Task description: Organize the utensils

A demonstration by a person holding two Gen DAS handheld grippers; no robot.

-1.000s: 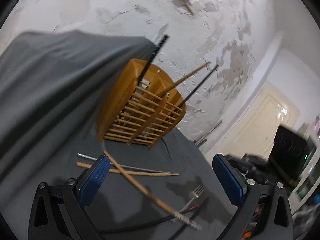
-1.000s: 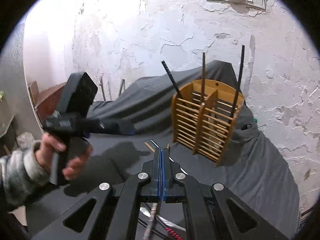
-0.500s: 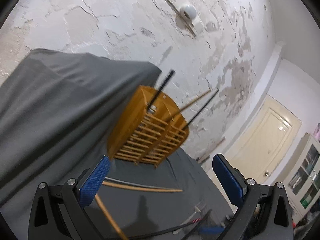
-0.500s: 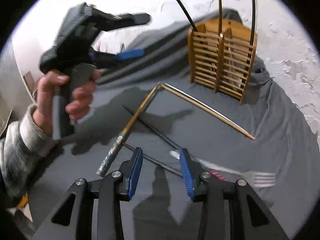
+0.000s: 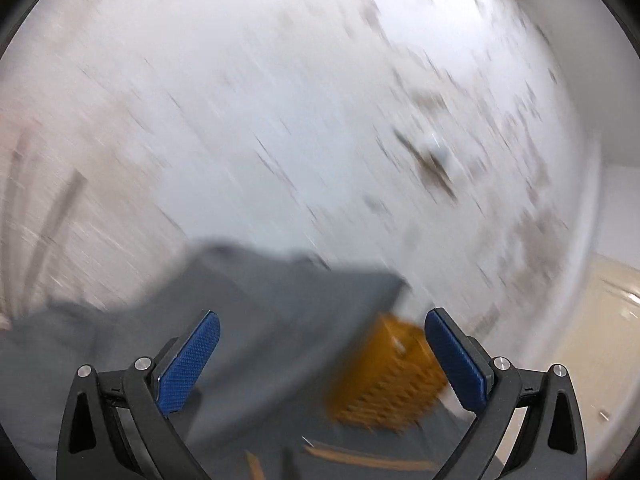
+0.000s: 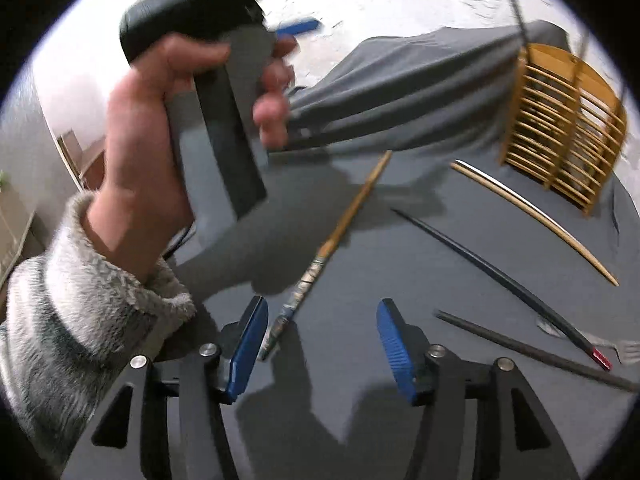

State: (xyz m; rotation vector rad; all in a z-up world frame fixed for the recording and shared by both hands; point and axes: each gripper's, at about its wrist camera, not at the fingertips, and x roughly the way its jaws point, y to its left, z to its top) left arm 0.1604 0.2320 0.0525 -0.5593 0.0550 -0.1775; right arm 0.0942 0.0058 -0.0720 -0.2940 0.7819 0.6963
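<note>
My right gripper (image 6: 322,308) tilts down over the grey cloth (image 6: 360,360), its jaws opening and pressing on nothing. A wooden chopstick with a patterned end (image 6: 344,224) lies on the cloth, its patterned tip just inside the left blue pad (image 6: 248,340). The slatted wooden holder (image 6: 560,128) stands at the far right with a few sticks upright in it. A hand (image 6: 152,140) lifts my left gripper (image 5: 322,316), which stands open and empty. Its view is blurred, with the holder (image 5: 384,384) low between its fingers.
On the cloth to the right lie a pale wooden chopstick (image 6: 532,216), a black chopstick with a red tip (image 6: 480,264), a dark grey stick (image 6: 520,348) and a fork (image 6: 628,348). A cracked white wall (image 5: 280,120) stands behind. A fluffy sleeve (image 6: 72,320) fills the lower left.
My right jaws went from shut to open and the gripper sank toward the cloth, where the patterned chopstick now lies. The left gripper swung up and aside, so its view is mostly wall.
</note>
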